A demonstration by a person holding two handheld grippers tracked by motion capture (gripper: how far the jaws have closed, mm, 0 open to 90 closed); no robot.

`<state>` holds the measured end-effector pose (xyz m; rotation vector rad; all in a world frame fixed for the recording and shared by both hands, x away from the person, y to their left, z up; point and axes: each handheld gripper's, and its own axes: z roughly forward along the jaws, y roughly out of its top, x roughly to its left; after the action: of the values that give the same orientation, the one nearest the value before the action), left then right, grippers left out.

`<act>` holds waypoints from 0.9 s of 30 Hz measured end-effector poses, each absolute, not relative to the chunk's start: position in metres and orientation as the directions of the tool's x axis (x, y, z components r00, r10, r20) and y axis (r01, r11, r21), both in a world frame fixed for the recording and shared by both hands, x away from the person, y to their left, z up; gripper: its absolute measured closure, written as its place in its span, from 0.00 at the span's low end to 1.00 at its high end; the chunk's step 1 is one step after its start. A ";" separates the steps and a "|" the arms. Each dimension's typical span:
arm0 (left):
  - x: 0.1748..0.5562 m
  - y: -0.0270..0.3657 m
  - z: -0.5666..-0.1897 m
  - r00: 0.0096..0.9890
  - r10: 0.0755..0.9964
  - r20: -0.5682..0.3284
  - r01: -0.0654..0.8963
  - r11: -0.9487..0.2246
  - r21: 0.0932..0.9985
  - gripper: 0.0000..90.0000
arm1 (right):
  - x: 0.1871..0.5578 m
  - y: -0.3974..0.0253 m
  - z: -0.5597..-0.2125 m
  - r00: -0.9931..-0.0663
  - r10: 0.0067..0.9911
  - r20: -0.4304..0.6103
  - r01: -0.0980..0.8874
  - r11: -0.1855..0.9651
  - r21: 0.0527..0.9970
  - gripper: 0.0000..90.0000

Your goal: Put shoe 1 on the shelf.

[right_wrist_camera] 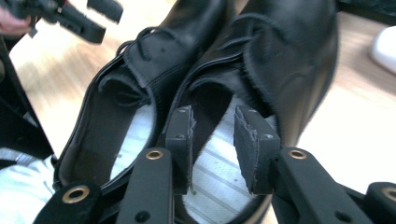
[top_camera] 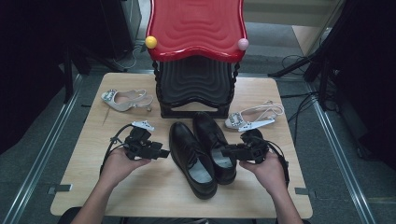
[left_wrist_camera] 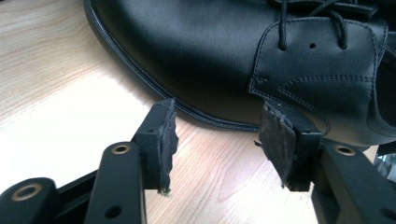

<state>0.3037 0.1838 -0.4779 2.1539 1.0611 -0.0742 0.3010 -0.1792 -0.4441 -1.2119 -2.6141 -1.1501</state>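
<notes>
High view: a pair of black lace-up shoes lies side by side at the middle of the bench [top_camera: 93,186], toes pointing toward the red-and-black stand [top_camera: 196,28] at the far edge. My left tongs [top_camera: 161,153] sit just beside the outer side of the left shoe [top_camera: 191,156]; my right tongs [top_camera: 224,150] sit at the opening of the right shoe [top_camera: 215,144].

Left gripper view: my left tongs [left_wrist_camera: 217,140] are spread apart, empty, with the pads [left_wrist_camera: 166,140] close to the shoe's welt but apart from it.

Right gripper view: my right tongs [right_wrist_camera: 212,140] are parted, over the striped insole of the right shoe [right_wrist_camera: 280,56]; whether a pad touches the leather cannot be determined.

One pale sandal [top_camera: 125,99] lies left of the stand, another pale sandal [top_camera: 254,116] lies right of it.
</notes>
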 end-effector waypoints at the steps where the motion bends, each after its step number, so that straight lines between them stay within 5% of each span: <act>1: 0.304 0.184 -0.477 0.655 0.671 -0.348 0.712 -0.393 0.582 0.50 | 0.300 -0.178 -0.445 -0.695 0.642 0.324 0.674 0.426 0.604 0.76; 12: 0.311 0.192 -0.468 0.643 0.684 -0.344 0.716 -0.378 0.587 0.44 | 0.291 -0.152 -0.452 -0.727 0.598 0.337 0.659 0.472 0.585 0.71; 27: 0.315 0.193 -0.465 0.641 0.689 -0.338 0.713 -0.372 0.594 0.43 | 0.305 -0.115 -0.463 -0.719 0.638 0.276 0.685 0.583 0.436 0.71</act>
<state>0.3146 0.1932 -0.4652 2.1280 1.0874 -0.0427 0.3053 -0.1150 -0.4631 -1.1380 -2.7148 -0.8069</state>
